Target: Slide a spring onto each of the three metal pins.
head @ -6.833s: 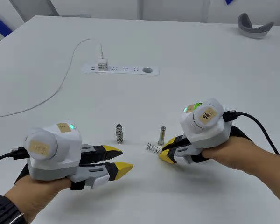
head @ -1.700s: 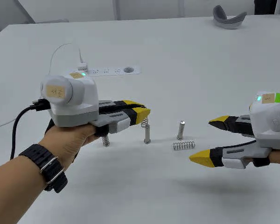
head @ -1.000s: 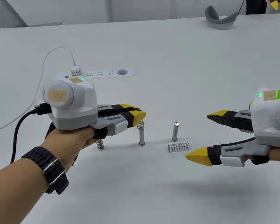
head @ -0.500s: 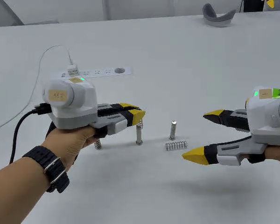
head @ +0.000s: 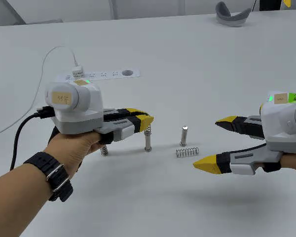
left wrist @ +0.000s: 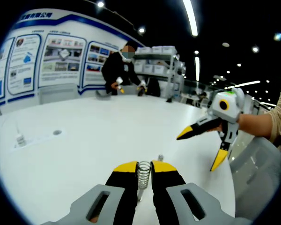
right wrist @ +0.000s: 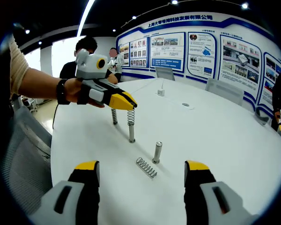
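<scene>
White table (head: 197,59) | left tongs (left wrist: 144,166) still grip spring (left wrist: 143,174) on pin (head: 148,144) (unmoved) | right tongs (right wrist: 141,165) agape

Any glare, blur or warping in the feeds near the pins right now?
Head view: even light, sharp, soft shadows under the left gripper and right gripper. Left gripper view: fisheye-bent table, bright ceiling strips, yet the held spring is crisp. Right gripper view: same bending; loose spring and bare pin clear.
</scene>
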Available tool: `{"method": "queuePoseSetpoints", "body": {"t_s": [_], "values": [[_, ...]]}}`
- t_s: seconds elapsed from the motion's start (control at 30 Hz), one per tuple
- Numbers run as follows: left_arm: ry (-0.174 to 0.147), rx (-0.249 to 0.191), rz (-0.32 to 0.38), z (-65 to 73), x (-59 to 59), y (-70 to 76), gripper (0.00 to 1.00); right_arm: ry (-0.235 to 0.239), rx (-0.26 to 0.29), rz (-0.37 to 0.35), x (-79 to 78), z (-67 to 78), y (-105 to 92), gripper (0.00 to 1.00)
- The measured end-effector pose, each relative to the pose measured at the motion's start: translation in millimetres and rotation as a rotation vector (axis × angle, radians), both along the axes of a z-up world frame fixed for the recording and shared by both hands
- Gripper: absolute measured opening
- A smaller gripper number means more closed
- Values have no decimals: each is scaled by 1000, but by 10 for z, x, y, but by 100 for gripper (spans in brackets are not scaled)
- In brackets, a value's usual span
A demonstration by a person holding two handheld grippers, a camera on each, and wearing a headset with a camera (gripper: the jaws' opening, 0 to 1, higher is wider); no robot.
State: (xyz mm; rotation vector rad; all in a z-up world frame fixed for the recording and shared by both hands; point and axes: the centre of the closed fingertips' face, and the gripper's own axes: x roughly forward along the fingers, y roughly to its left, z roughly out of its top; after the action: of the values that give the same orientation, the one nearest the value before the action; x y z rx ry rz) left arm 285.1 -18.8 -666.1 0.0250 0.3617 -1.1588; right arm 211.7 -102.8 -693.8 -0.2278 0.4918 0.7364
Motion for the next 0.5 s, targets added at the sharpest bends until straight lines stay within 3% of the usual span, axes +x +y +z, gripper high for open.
{"method": "queuePoseSetpoints", "body": {"t_s": [0.5], "values": [[2,-26,11,2,16,12,10,10,0,3,-11,-27,11,75]]}}
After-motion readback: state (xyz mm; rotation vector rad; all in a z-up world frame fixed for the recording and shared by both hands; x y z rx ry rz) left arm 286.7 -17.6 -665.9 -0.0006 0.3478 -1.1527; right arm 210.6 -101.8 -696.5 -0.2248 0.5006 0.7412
